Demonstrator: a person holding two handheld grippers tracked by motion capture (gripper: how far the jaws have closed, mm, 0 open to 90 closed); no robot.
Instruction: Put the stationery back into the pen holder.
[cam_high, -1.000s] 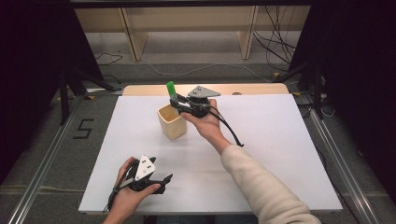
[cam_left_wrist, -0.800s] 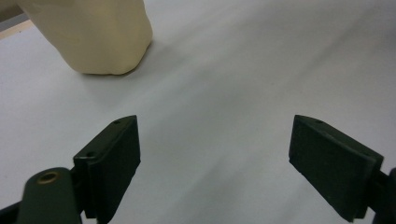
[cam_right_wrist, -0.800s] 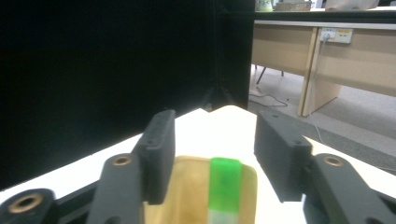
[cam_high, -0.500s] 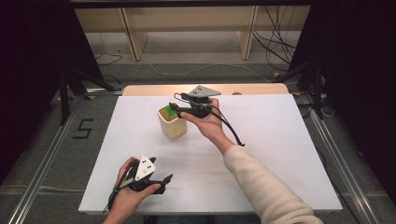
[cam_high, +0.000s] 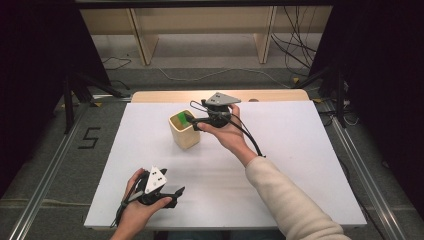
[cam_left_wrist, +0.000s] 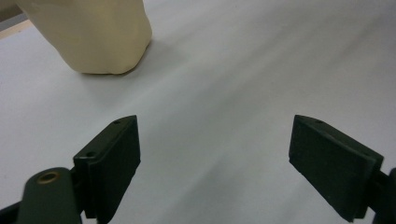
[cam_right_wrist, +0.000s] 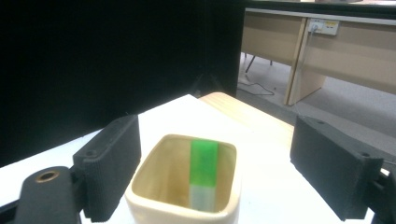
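Over the cream cup (cam_high: 184, 131) holding a green stick (cam_right_wrist: 204, 173), right gripper (cam_right_wrist: 215, 170) fingers apart; left gripper (cam_left_wrist: 231, 163) fingers apart above worktop (cam_high: 300, 150).

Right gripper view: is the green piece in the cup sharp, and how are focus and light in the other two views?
Right gripper view: green piece slightly soft inside the cream cup, black curtain behind unlit. Left gripper view: white table streaked with blur, cup base soft, its fingers crisper. High view: evenly lit table, dark surroundings.
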